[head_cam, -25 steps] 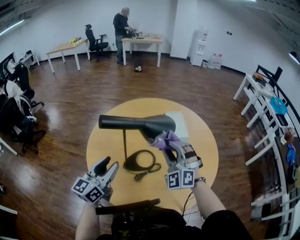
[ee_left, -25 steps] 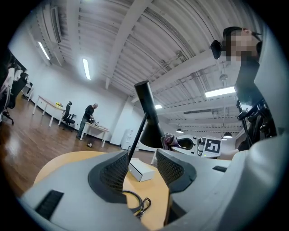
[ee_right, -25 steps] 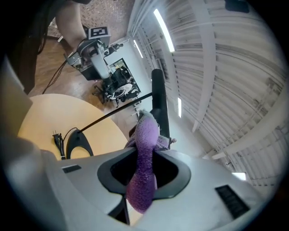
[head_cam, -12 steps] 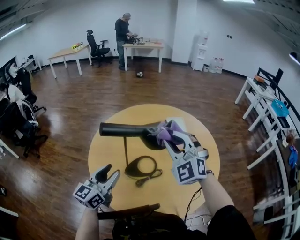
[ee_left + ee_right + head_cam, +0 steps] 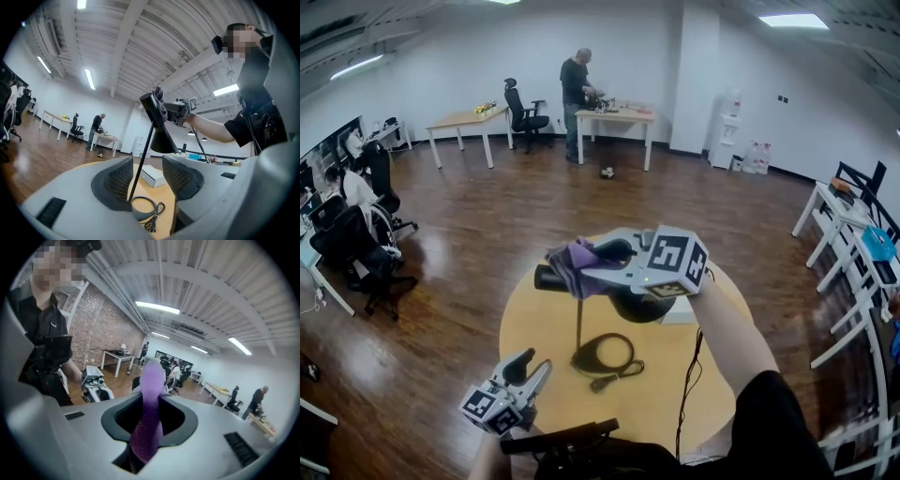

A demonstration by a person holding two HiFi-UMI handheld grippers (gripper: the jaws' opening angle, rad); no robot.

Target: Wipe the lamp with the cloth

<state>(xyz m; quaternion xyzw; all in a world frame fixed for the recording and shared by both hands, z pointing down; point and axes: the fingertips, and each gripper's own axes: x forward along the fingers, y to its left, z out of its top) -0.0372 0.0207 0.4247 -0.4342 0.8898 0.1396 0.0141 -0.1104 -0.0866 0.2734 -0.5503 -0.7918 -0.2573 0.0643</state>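
Lamp (image 5: pixel 635 307) black, thin-stemmed, purple cloth (image 5: pixel 575 267) clamped in right gripper (image 5: pixel 605 262), left gripper (image 5: pixel 532 364) open

The right gripper (image 5: pixel 602 262) is reaching across the front of the body and pointing toward the left of the head view. Its jaws are pinching a purple cloth (image 5: pixel 577 267), which is sticking out past the tips. The right forearm (image 5: pixel 724 328) is stretching up behind it from a black sleeve (image 5: pixel 773 422). The left gripper (image 5: pixel 534 366) is hovering low and close to the body, pointing forward, its jaws standing apart and gripping nothing.
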